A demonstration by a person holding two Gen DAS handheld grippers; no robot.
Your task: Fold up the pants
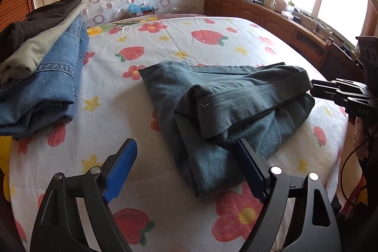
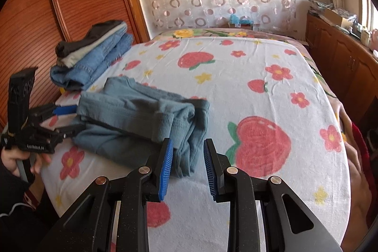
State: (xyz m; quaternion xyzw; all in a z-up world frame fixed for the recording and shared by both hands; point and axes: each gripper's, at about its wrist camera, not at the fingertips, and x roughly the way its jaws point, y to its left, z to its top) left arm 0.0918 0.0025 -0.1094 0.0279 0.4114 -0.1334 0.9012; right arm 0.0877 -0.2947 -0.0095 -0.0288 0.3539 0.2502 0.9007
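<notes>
- On the strawberry-and-flower bedsheet [image 1: 212, 44] lie the grey-green pants [image 1: 224, 105], folded into a loose bundle near the bed's front edge.
- The left gripper [image 1: 186, 152] stands wide apart; its right finger touches the bundle's near edge, and nothing is clamped.
- The right gripper [image 2: 187, 152] is narrowly parted at the bundle's other end, pads just off the cloth.
- A stack of folded clothes [image 1: 42, 67], jeans lowest, sits well apart at the sheet's side.

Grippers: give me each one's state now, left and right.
Left gripper: open wide, holding nothing; one finger lies against the edge of the teal pants.
Right gripper: open, jaws set narrow, empty; the pants' edge lies just ahead.
</notes>
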